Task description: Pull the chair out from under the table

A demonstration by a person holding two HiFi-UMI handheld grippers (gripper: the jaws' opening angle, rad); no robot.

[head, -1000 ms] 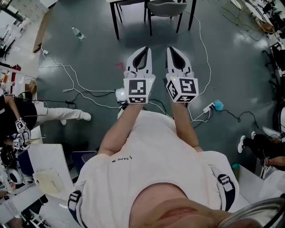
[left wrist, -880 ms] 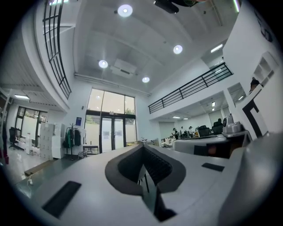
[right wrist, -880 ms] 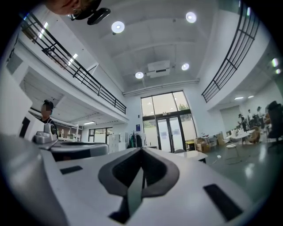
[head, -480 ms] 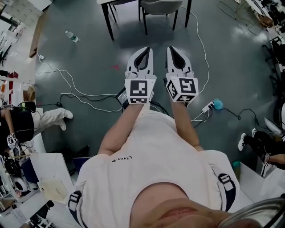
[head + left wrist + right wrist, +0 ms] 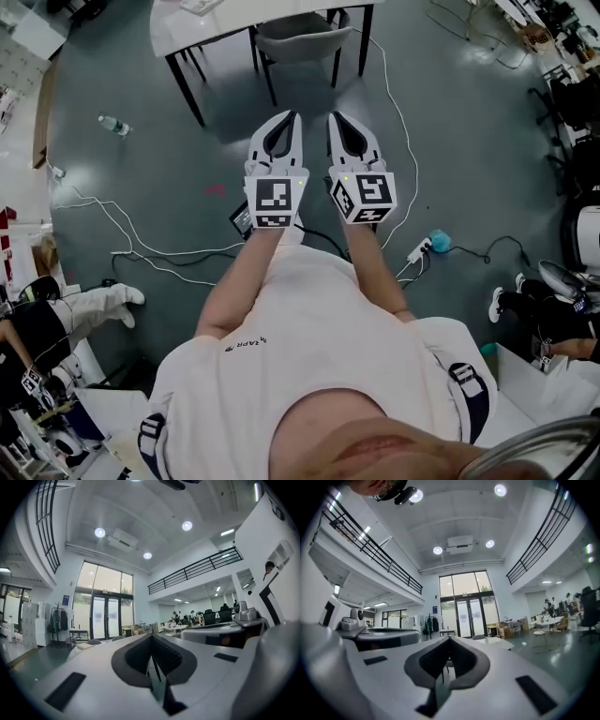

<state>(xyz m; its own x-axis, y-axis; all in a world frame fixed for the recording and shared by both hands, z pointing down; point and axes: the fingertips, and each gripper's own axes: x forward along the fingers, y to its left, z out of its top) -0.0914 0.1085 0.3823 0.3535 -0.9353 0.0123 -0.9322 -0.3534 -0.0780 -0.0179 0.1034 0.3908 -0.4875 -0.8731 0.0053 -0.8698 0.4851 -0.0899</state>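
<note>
Table [image 5: 220,21] and chair [image 5: 298,43] nearer than before — grey floor [image 5: 150,197], 1 stray bottle [image 5: 112,125]

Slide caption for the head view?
Left gripper and right gripper, shut and empty, side by side short of the chair tucked under the table; cables, bottle on floor.

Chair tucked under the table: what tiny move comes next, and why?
Probably bring the left gripper and right gripper forward to the chair. Both are shut, empty and well short of it, and it sits tucked under the table. They would then need to open to grab it.
</note>
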